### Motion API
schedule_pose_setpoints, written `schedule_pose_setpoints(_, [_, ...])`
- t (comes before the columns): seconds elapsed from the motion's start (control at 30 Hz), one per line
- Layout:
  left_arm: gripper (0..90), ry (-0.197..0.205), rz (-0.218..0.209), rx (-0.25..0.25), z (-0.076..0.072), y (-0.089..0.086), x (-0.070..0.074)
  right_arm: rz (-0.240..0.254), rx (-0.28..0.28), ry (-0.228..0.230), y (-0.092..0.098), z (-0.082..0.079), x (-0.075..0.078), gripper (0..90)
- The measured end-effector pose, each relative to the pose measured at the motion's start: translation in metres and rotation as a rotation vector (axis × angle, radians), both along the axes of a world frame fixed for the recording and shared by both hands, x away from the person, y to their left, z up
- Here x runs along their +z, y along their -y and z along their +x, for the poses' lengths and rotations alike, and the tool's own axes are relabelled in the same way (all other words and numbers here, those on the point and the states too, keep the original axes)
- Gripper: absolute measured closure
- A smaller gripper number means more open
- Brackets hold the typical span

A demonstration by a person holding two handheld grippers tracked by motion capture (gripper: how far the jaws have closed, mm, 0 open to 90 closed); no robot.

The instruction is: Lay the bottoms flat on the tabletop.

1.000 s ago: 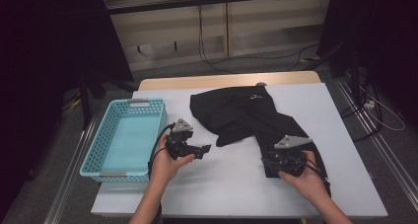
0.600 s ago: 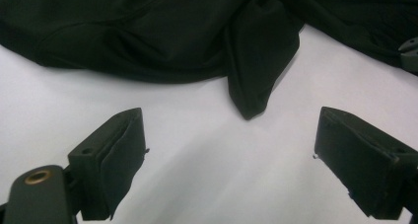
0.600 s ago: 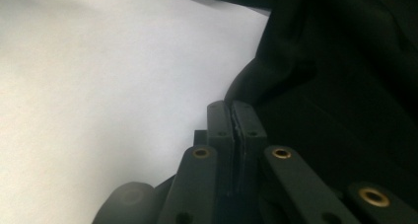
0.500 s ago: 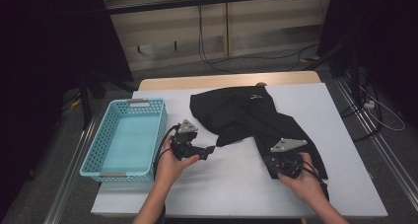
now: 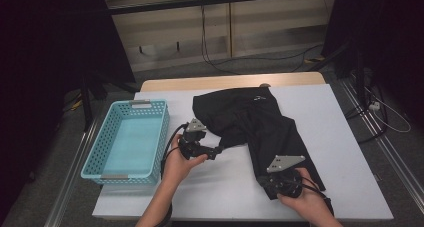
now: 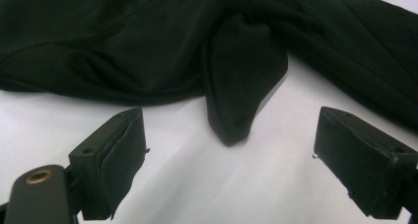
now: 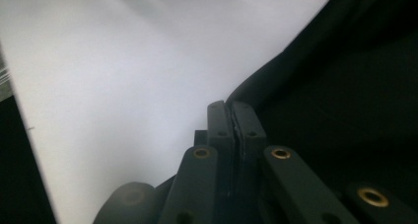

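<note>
- A black garment [image 5: 252, 127], probably trousers or a similar soft piece, lies spread on the white surface [image 5: 345, 137], running from the far middle down toward the near right corner.
- I hold my left gripper [image 5: 216, 152] just left of the cloth, jaws wide apart with nothing between them; in the left gripper view a folded tongue of the fabric [image 6: 236, 95] points toward the gap.
- My right gripper [image 5: 272, 183] sits at the near end of the garment. Its jaws have just been closing and now stand together; in the right gripper view they meet at the cloth's edge [image 7: 256, 93], but I cannot tell whether any fabric is pinched.
- I judge the cloth light, limp and slightly slick: it will drape, sag and fold on itself once lifted, with no risk of breaking.
- The best hold looks like a hem or a doubled fold, pinched deep, at two spread points.
- A turquoise basket [image 5: 95, 157] stands to the left, well apart from the garment.
</note>
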State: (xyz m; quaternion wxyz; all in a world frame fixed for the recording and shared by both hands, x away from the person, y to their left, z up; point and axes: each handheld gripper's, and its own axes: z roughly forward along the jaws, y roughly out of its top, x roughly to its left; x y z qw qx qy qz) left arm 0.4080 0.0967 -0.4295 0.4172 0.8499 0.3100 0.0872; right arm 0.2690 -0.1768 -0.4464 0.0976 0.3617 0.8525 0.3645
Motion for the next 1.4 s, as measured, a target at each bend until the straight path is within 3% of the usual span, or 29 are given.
schedule_pose_setpoints(0.1, [12.3, 0.002, -0.004, -0.002, 0.000, 0.002, 0.001, -0.005, 0.024, 0.001, -0.006, -0.004, 0.000, 86.6])
schedule_pose_setpoints(0.2, [12.3, 0.004, -0.007, -0.005, 0.000, 0.004, 0.002, 0.017, 0.009, 0.006, -0.002, -0.002, 0.001, 72.1])
schedule_pose_setpoints(0.3, [12.3, 0.004, -0.008, -0.006, 0.001, 0.003, 0.003, 0.036, -0.066, 0.044, 0.014, 0.004, 0.008, 60.4])
schedule_pose_setpoints(0.43, [12.3, 0.007, -0.007, -0.005, 0.001, 0.002, 0.003, 0.074, -0.206, 0.047, 0.047, 0.015, 0.009, 55.5])
schedule_pose_setpoints(0.6, [12.3, 0.005, -0.006, -0.010, 0.001, 0.003, 0.004, -0.005, -0.353, 0.072, 0.075, 0.023, 0.001, 52.7])
schedule_pose_setpoints(0.73, [12.3, 0.003, -0.002, -0.010, 0.001, 0.003, 0.003, -0.064, -0.423, 0.099, 0.091, 0.027, -0.001, 51.6])
schedule_pose_setpoints(0.9, [12.3, 0.002, 0.001, -0.013, 0.001, 0.003, 0.003, -0.101, -0.500, 0.096, 0.107, 0.032, -0.005, 56.5])
schedule_pose_setpoints(1.0, [12.4, 0.004, -0.001, -0.014, 0.001, 0.004, 0.004, -0.067, -0.518, 0.058, 0.115, 0.034, -0.010, 62.7])
schedule_pose_setpoints(1.13, [12.4, 0.002, 0.002, -0.016, 0.001, 0.004, 0.004, -0.033, -0.476, 0.030, 0.116, 0.032, -0.009, 87.5])
schedule_pose_setpoints(1.4, [12.4, 0.004, -0.013, -0.005, 0.001, -0.001, 0.006, -0.020, -0.416, -0.037, 0.115, 0.014, -0.003, 90.0])
